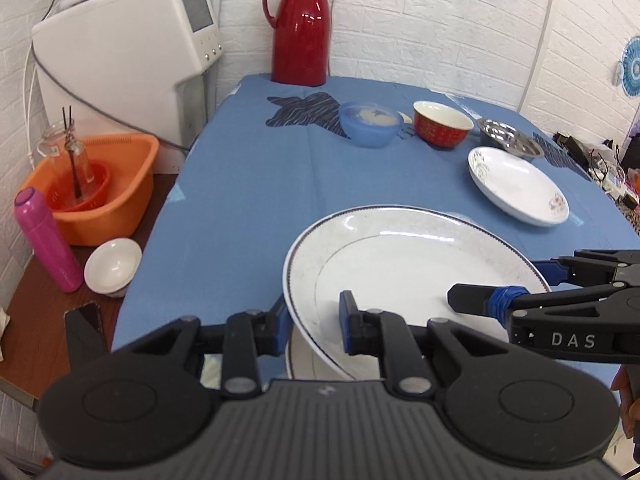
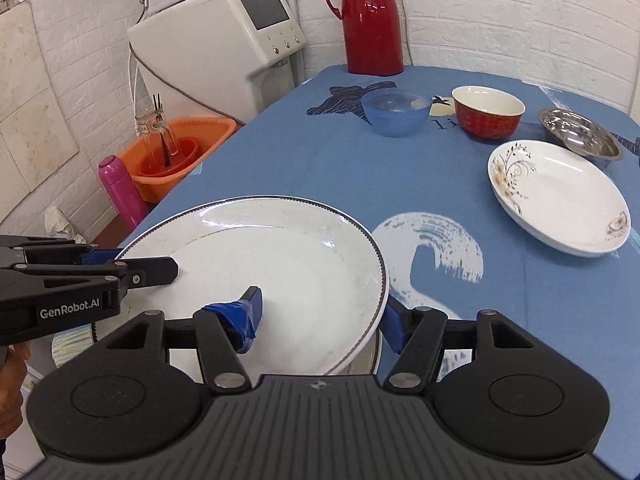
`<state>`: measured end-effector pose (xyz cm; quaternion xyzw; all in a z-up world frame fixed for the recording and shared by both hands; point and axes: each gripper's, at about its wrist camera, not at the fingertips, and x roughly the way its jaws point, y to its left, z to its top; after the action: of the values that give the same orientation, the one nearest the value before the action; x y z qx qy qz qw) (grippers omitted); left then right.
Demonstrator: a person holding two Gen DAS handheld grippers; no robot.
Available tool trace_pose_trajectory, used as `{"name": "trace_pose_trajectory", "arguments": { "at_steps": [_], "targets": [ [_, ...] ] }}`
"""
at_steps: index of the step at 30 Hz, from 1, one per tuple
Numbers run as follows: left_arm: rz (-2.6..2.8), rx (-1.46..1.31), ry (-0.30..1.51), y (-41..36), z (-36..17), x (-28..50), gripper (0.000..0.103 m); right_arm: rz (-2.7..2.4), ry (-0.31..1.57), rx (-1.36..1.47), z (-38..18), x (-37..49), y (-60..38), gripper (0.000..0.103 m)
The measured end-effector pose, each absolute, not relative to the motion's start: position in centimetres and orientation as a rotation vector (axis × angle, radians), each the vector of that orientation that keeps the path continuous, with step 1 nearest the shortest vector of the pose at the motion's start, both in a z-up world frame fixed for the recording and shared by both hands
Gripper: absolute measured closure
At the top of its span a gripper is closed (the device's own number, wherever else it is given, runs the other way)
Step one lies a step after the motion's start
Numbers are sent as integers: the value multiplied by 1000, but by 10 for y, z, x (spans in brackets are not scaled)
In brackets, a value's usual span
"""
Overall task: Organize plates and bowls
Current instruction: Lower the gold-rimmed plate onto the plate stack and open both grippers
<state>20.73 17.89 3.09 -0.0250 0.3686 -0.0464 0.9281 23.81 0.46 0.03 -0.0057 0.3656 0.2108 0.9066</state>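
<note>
Both hand-held grippers, the left gripper and right gripper, are matte black with ribbed bodies, round hubs, silver rivets, blue finger pads, blue tape wraps and white lettering.

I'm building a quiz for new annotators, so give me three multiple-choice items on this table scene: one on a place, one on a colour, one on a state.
1. Where does the red thermos stand?
A. at the table's far edge, by the wall
B. in the orange basin
C. on the floral plate

2. What colour is the bowl left of the red bowl?
A. green
B. blue
C. black

3. How is the big white plate held?
A. by neither gripper
B. by the left gripper only
C. by both, the right gripper too

Answers: 1 A, it stands at the cloth's far end; 2 B, translucent blue; 3 C, each gripper has a finger on either side of the rim.
</note>
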Motion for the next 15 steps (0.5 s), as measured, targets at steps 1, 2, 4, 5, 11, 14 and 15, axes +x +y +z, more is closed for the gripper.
{"name": "trace_pose_trajectory", "arguments": {
  "at_steps": [1, 2, 4, 5, 11, 14, 15],
  "targets": [
    [-95, -47, 754, 179, 27, 201, 89, 431, 753, -20, -4, 234, 6, 54],
    [-96, -45, 754, 179, 24, 198, 89, 426, 751, -18, -7, 231, 6, 54],
    [-99, -62, 760, 181, 15, 194, 88, 423, 717, -46, -10, 224, 9, 54],
    [-102, -78, 748, 182, 12, 192, 88, 420, 706, -56, -12, 222, 10, 54],
    [-122, -103, 707, 189, 4, 182, 70, 464, 710, 24, -20, 219, 3, 54],
    [-176, -198, 737, 199, -2, 183, 59, 469, 725, 80, -22, 215, -1, 54],
    [-181, -197, 734, 199, -1, 183, 59, 471, 729, 93, -21, 215, -2, 54]
  ]
}}
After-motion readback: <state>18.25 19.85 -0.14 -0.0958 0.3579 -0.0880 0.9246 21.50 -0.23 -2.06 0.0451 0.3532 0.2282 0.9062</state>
